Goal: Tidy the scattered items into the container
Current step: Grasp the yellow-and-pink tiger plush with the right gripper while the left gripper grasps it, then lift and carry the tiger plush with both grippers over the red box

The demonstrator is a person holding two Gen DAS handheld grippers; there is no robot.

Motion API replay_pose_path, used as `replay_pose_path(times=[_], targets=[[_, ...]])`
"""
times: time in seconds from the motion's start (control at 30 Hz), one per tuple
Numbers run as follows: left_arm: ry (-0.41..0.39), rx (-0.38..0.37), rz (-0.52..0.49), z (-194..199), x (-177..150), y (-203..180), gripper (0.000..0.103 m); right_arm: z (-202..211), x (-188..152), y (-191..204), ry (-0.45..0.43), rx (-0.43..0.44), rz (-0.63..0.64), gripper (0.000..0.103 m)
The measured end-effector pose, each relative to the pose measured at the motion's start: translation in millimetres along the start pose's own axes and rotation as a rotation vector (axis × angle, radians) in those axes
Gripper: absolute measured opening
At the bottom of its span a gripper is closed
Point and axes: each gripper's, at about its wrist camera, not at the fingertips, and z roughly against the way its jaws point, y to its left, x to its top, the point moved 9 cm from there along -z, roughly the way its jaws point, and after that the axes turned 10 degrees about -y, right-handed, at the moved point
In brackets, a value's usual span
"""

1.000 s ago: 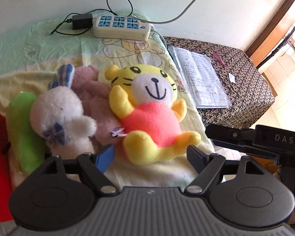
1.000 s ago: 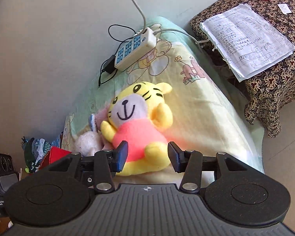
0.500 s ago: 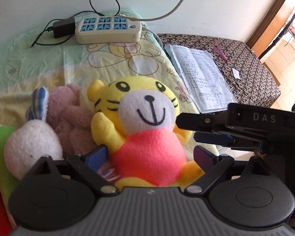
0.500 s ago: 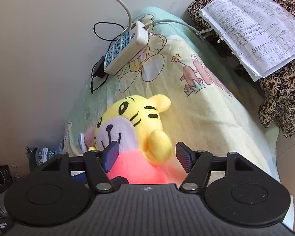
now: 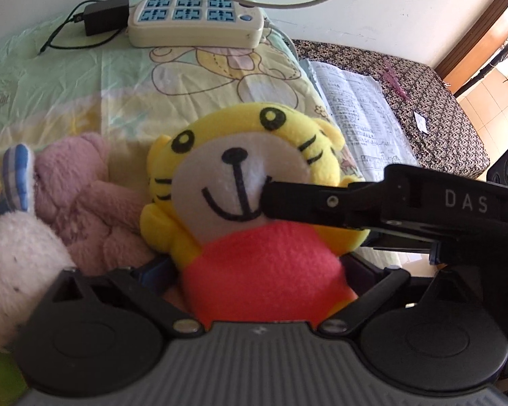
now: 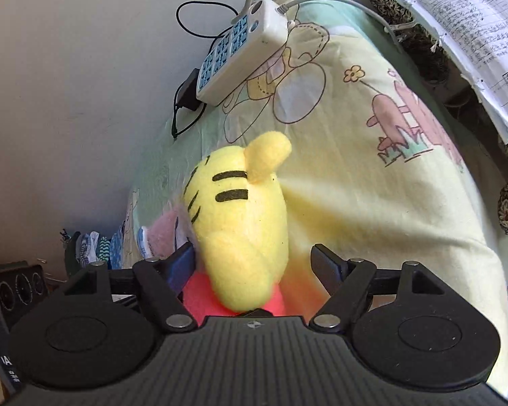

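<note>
Straddling the toy: both grippers stand spread around the yellow tiger plush, one from each side.
Left gripper: jaws wide and just been opening; the tiger's red belly sits between the fingers, and whether the pads touch it cannot be told, as the fingertips are mostly hidden by the plush.
Right gripper: jaws wide and just been opening; the tiger's head and arm fill most of the gap, with clear room at the right finger and the left finger just beside the plush.
Crossing: in the left wrist view, the right gripper's black finger lies across the tiger's cheek from the right side.
Tiger plush, place: sitting on the cartoon-print sheet near its front edge, face towards the left camera.
Left neighbours: a pink plush touches the tiger's side; a white plush lies just beside the pink one, leaving little room there.
Right of the tiger: bare sheet up to the bed's edge, where the sheet drops away.
Behind the tiger: open sheet.
Far edge: a white power strip with a black adapter plugged in lies by the wall.
Far right: a patterned cloth surface bearing printed papers, set against the sheet's side.
Container: not seen in either view.
</note>
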Motion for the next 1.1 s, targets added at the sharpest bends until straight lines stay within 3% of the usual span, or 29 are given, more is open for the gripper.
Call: replay_pose_path(times=[0.07, 0.1, 0.3, 0.67, 1.1], targets=[[0.007, 0.014, -0.003, -5, -3, 1, 0.100, -4, -3, 1, 0.028, 0.039, -0.036, 0.067], [0.008, 0.020, -0.005, -6, -4, 1, 0.100, -6, -5, 3, 0.041, 0.065, -0.058, 0.059], [0.003, 0.022, -0.005, 4, -4, 0, 0.090, 7, -6, 11, 0.044, 0.081, -0.050, 0.052], [-0.003, -0.047, -0.013, 49, -31, -30, 0.088, 58, -31, 29, 0.035, 0.079, 0.020, 0.051], [-0.015, -0.050, -0.032, 109, -84, -37, 0.087, 94, -92, 48, 0.068, 0.091, 0.049, 0.052]])
